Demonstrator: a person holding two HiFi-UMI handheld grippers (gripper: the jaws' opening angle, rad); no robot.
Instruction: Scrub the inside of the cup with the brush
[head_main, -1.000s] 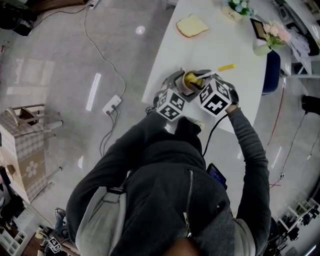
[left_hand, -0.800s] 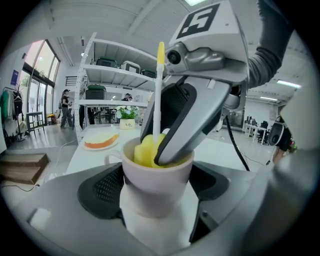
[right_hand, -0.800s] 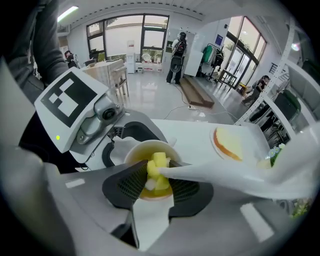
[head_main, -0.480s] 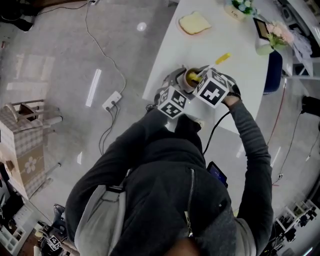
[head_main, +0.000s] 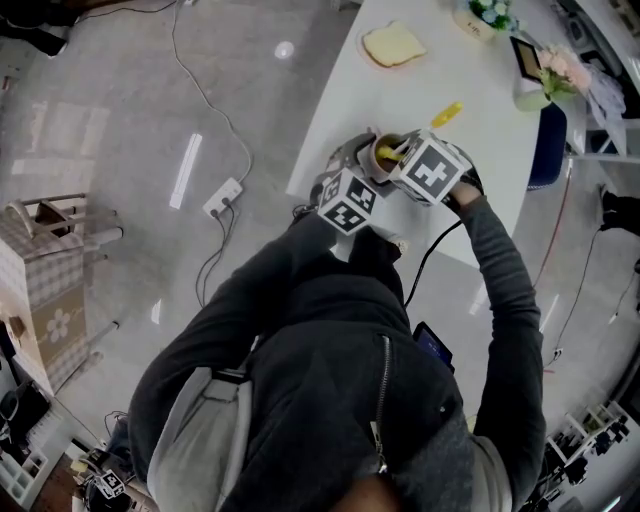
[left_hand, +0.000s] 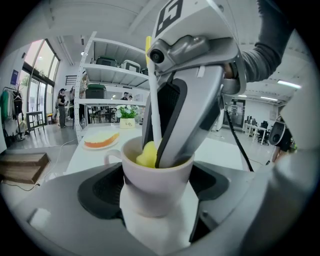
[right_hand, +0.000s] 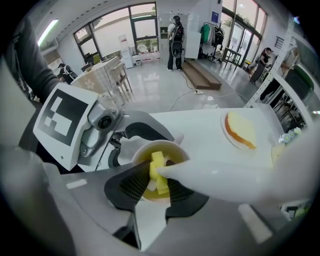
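A white table (head_main: 400, 90) is standing over glossy grey floor in the head view, where the left gripper (head_main: 368, 172) is clamping a pale cup (head_main: 385, 152) near the table's edge and the right gripper (head_main: 403, 160) is holding the brush (head_main: 447, 113), its handle slanting away to a yellow tip. In the left gripper view, the left gripper (left_hand: 157, 192) is squeezing the smooth, round cup (left_hand: 150, 175) upright while the brush (left_hand: 146, 155) is standing nearly vertical, spongy yellow head down inside. In the right gripper view, the right gripper (right_hand: 156, 192) is pinching the white brush (right_hand: 215, 175) narrowly, pointing it into the cup (right_hand: 142, 149).
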